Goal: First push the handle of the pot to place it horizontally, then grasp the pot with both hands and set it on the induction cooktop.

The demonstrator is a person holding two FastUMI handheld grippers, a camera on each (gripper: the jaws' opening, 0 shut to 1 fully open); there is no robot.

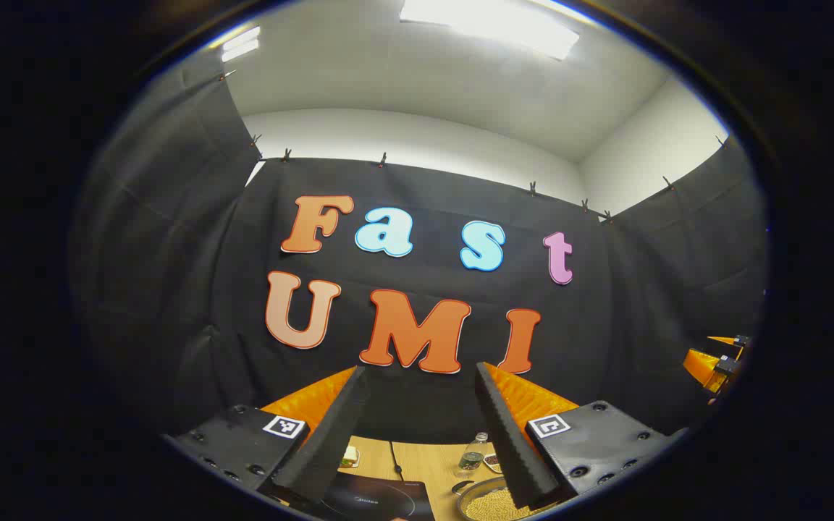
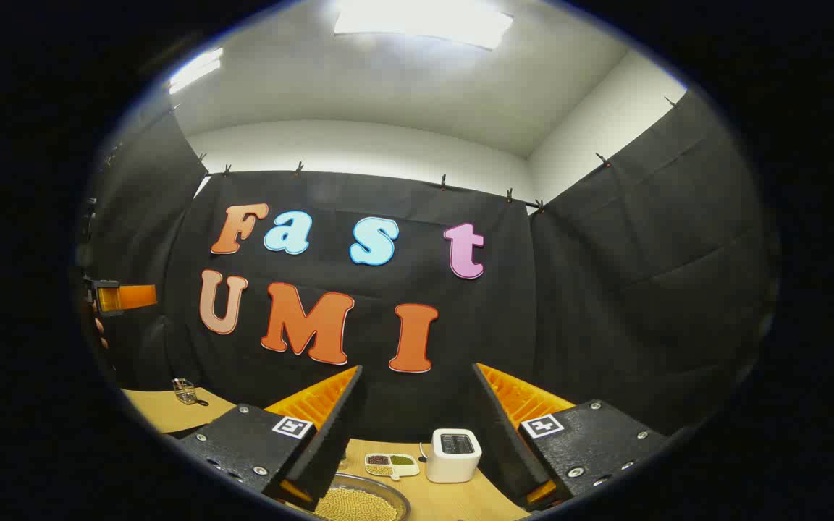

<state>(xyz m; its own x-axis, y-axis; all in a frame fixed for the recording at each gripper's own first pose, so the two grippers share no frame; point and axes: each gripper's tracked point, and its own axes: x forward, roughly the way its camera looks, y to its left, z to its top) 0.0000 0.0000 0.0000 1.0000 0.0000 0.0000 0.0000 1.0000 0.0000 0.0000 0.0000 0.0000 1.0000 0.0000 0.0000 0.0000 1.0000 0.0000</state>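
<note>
Left tool (image 1: 420,434) and right tool (image 2: 417,434) are held with fingers spread wide, nothing gripped, both raised above the counter (image 2: 460,499). Pot (image 1: 493,501) w/ pale beans is seen below left tool's right finger, beside induction cooktop (image 1: 373,499). A white appliance (image 2: 453,454) sits behind.

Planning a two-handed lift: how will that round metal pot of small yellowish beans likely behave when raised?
The round metal pot looks brim-full of small yellowish beans, so probably heavy. Loose beans may shift or spill if tilted. Its smooth rim might be slippery.
</note>
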